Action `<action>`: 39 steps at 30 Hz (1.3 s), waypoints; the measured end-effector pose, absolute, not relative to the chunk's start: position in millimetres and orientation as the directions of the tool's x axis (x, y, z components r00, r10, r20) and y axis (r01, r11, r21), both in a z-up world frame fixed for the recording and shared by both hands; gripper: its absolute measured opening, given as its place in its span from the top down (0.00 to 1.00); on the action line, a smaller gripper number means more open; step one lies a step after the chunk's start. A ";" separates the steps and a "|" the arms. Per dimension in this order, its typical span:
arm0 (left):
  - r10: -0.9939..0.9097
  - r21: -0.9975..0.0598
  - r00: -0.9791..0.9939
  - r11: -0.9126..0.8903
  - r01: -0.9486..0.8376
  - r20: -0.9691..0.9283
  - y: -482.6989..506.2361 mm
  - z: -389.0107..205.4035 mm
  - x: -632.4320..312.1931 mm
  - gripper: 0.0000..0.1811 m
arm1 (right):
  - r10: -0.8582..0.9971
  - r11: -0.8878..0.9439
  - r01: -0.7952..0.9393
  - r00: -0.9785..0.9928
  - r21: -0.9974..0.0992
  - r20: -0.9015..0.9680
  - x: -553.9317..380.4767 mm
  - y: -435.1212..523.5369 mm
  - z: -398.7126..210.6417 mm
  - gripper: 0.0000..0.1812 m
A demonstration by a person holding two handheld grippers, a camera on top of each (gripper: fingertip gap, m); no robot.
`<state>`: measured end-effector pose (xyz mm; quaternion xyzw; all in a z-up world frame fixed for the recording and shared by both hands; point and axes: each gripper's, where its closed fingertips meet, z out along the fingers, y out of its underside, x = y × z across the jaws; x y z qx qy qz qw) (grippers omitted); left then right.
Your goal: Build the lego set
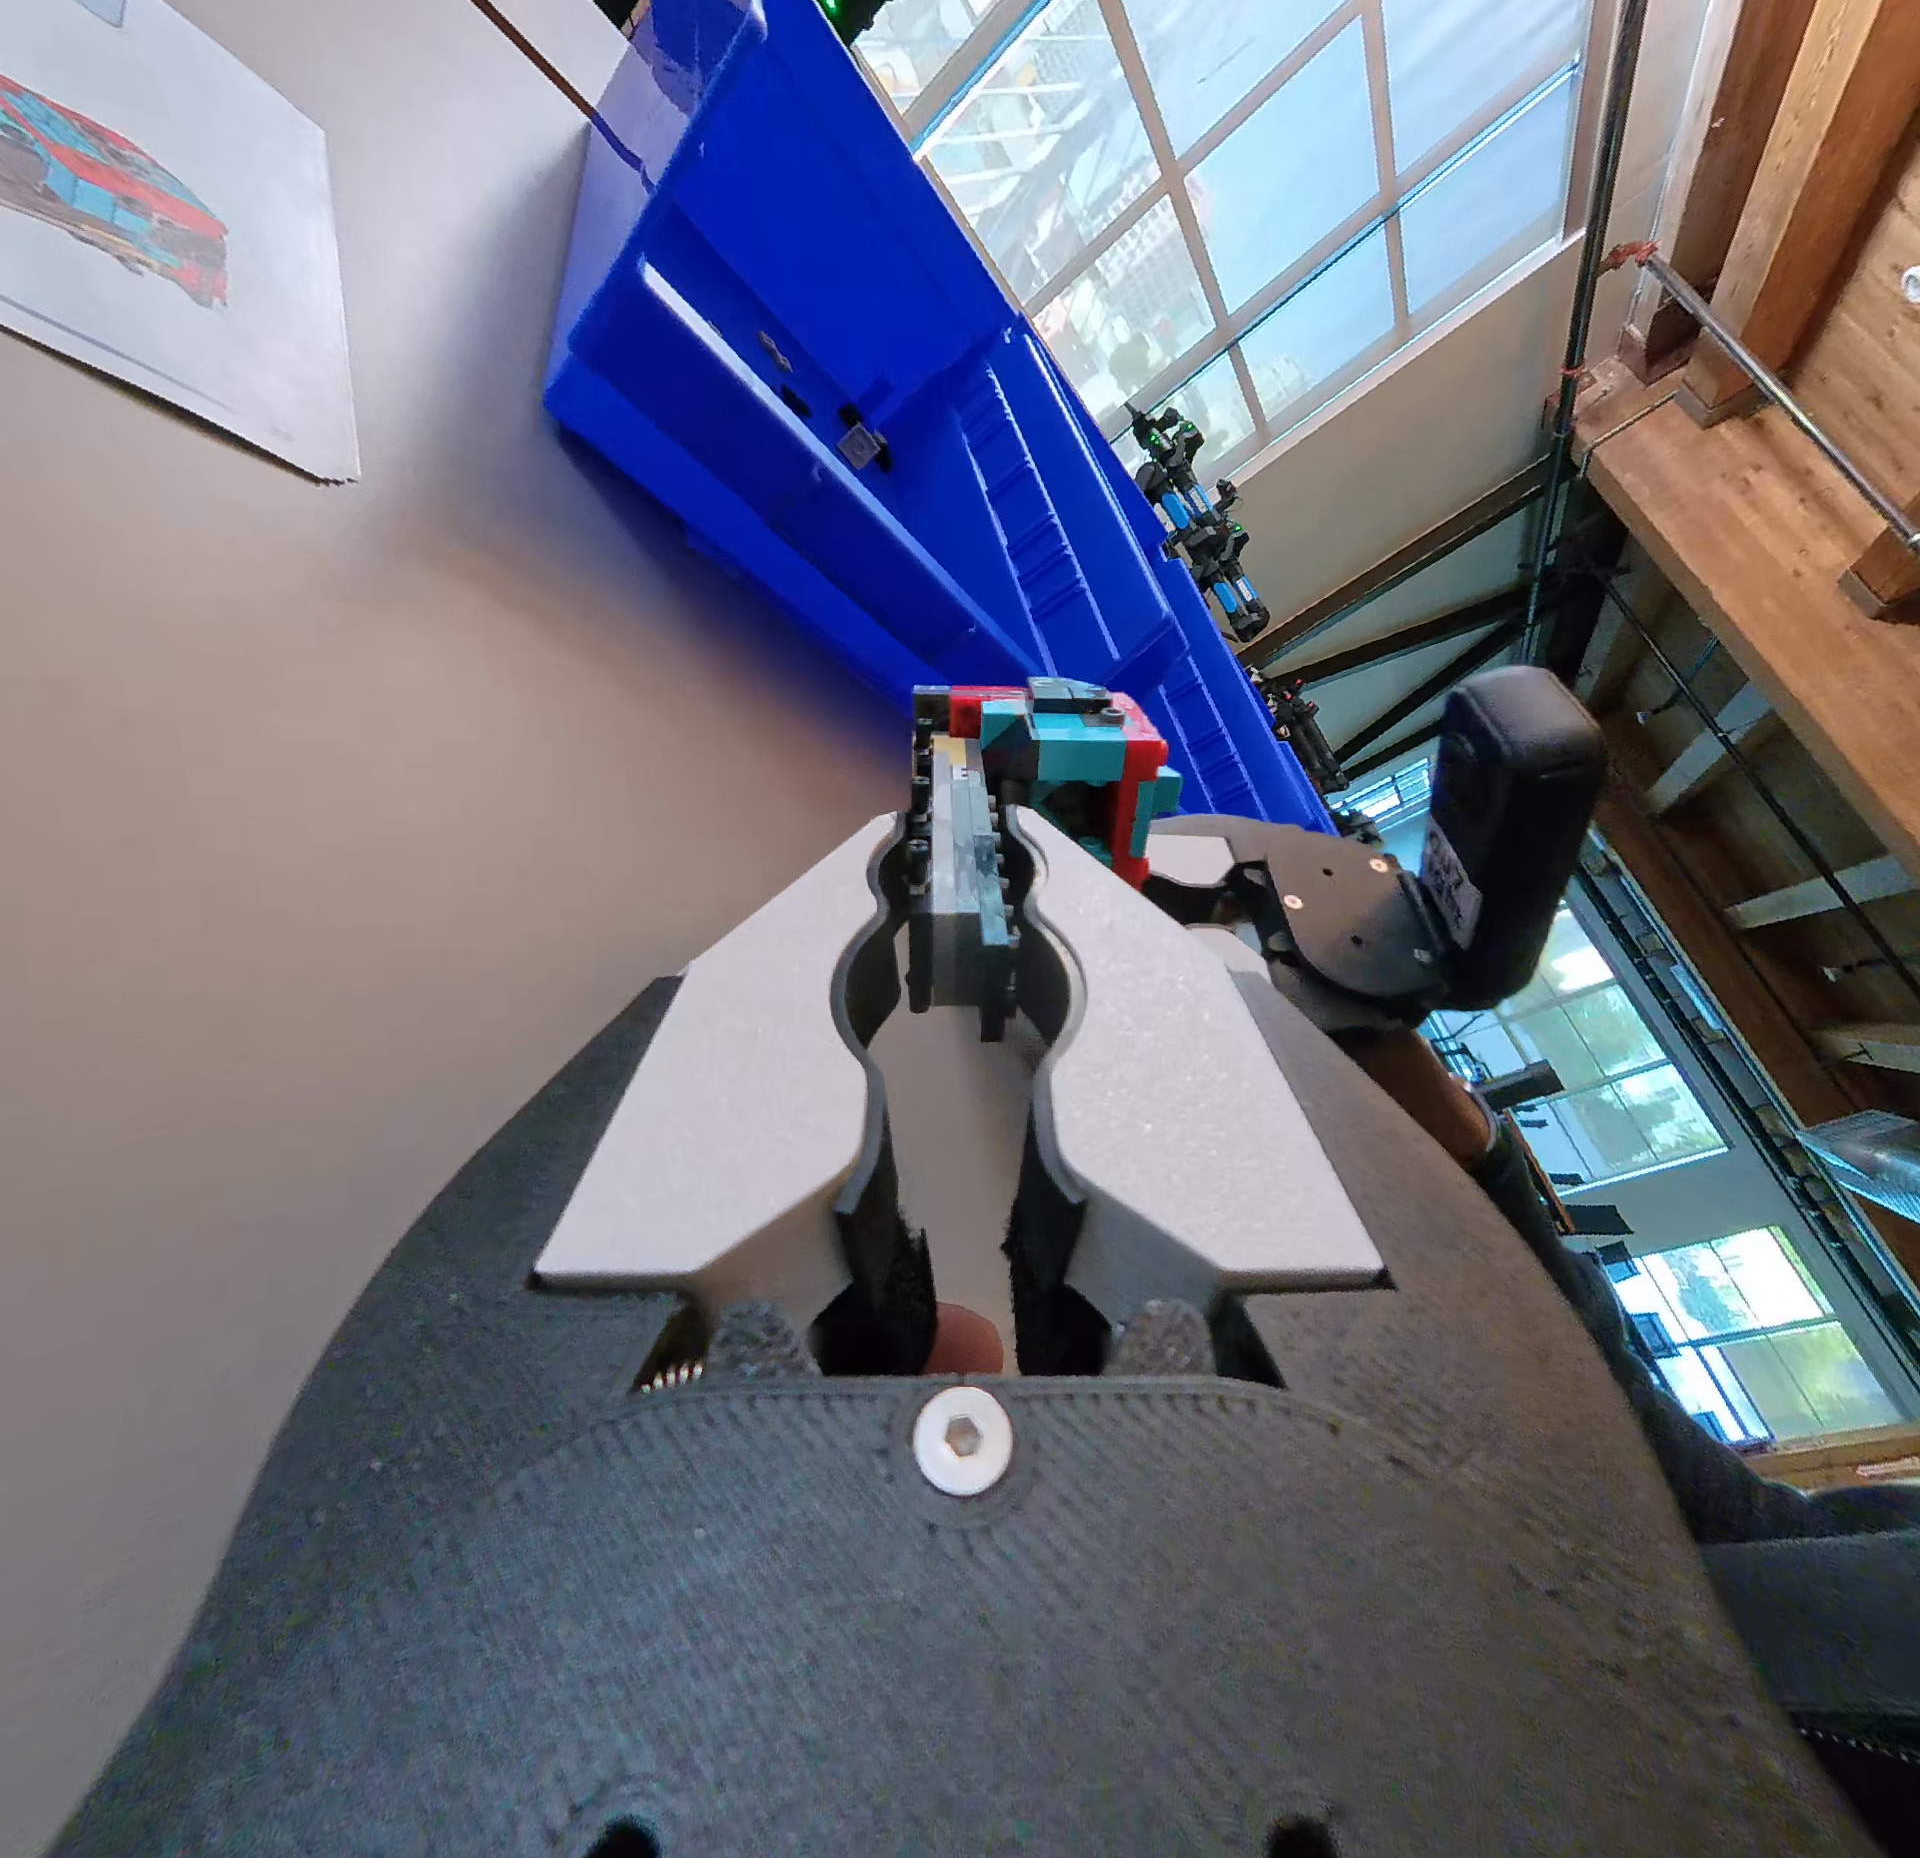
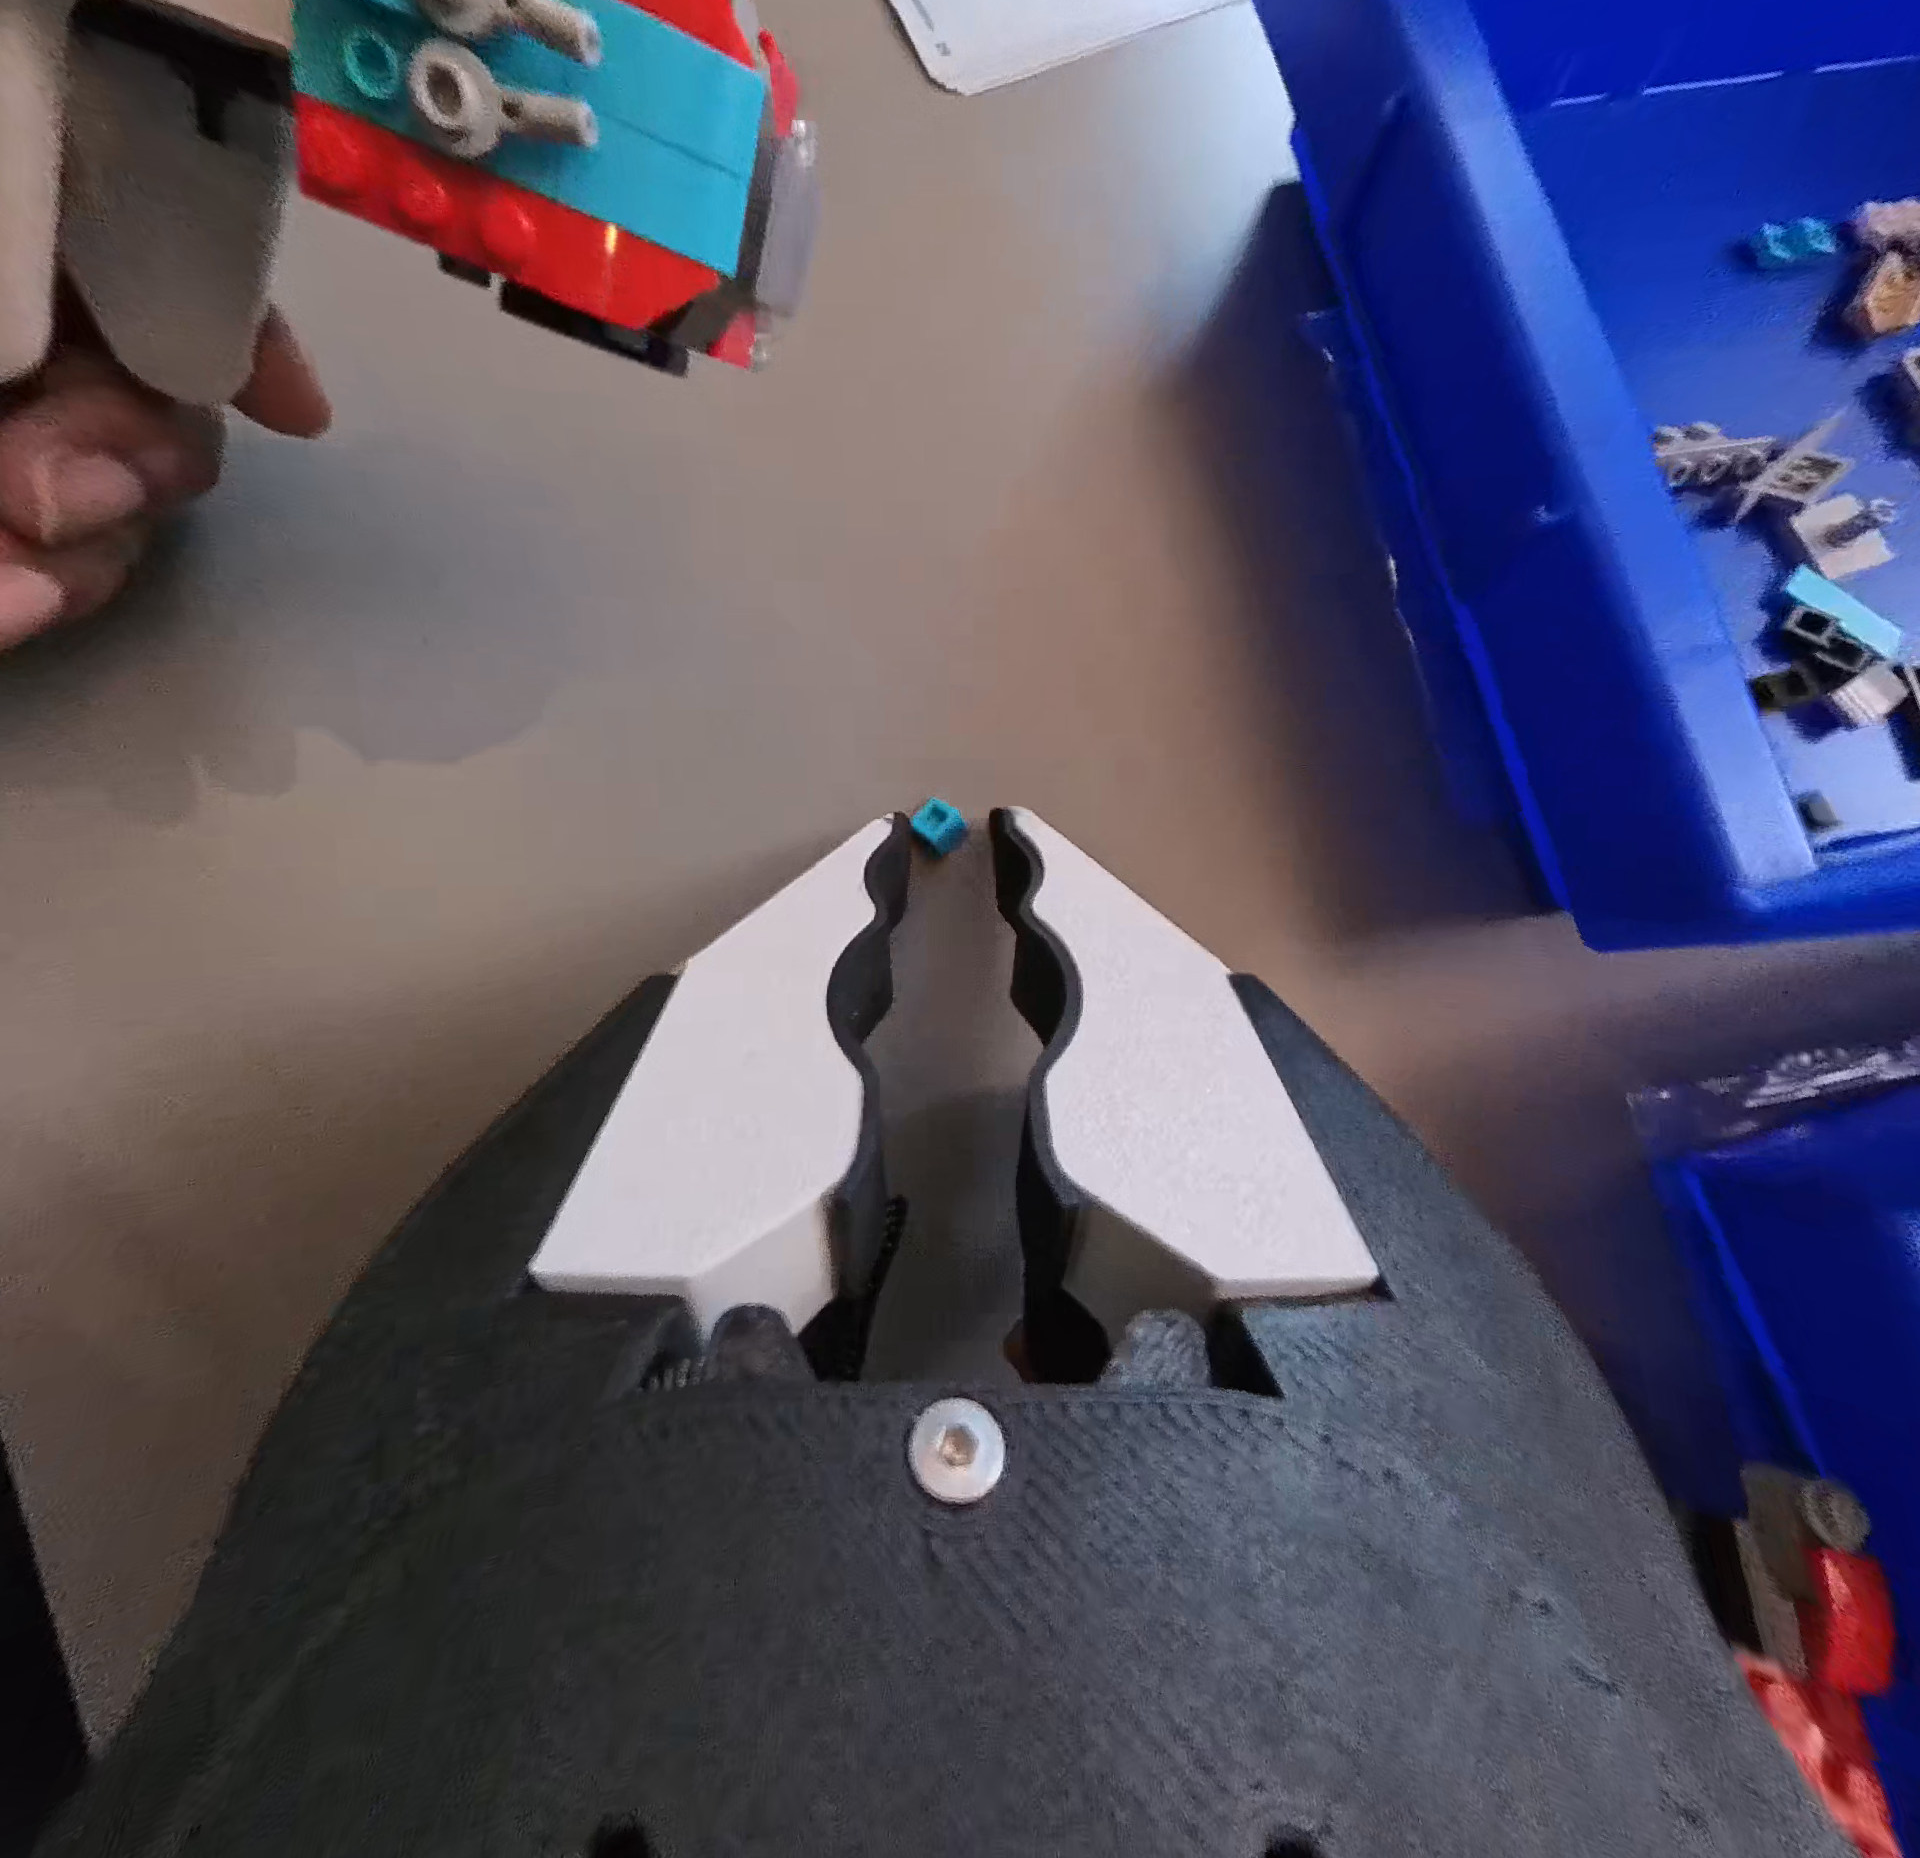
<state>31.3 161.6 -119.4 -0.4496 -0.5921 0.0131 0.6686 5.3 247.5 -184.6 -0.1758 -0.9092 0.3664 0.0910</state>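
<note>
Two tongs: left tongs (image 1: 956, 842) clamped on the half-built lego car (image 1: 1049, 769), held above the table (image 1: 312, 769). Right tongs (image 2: 943, 821) slightly parted, empty, around a tiny teal brick (image 2: 937, 828) on the table. Light, rigid, slippery; probably best pinched by flat sides.

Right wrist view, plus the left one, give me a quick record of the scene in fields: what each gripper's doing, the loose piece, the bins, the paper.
left gripper: shut on the lego car model, held above the table
right gripper: open, tips at the small teal brick
small teal brick: on the table, between the tips, nearer the left-hand one
blue bin: loose lego pieces inside
instruction sheet: lying flat on the table
</note>
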 end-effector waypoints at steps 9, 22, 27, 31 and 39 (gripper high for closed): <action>0.533 -0.598 0.289 0.609 0.522 0.795 159.4 -120.3 30.4 0.92 | 0.322 0.526 0.087 -0.941 -0.846 0.103 12.7 231.5 -132.8 0.92; 0.479 -0.521 0.224 0.685 0.509 0.849 141.7 -122.7 25.5 0.92 | 0.387 0.536 0.177 -0.920 -0.826 0.054 21.3 249.0 -143.7 0.92; 0.506 -0.528 0.191 0.691 0.494 0.841 125.5 -125.6 26.8 0.92 | 0.299 0.539 0.144 -0.954 -0.830 0.029 34.8 216.9 -148.2 0.93; 0.510 -0.525 0.172 0.709 0.470 0.843 111.3 -125.7 28.4 0.92 | 0.226 0.555 0.103 -0.974 -0.825 0.030 43.4 185.3 -150.8 0.93; 0.512 -0.529 0.167 0.726 0.440 0.842 91.8 -123.9 31.9 0.92 | 0.161 0.631 0.042 -0.984 -0.774 0.078 47.6 147.2 -169.7 0.93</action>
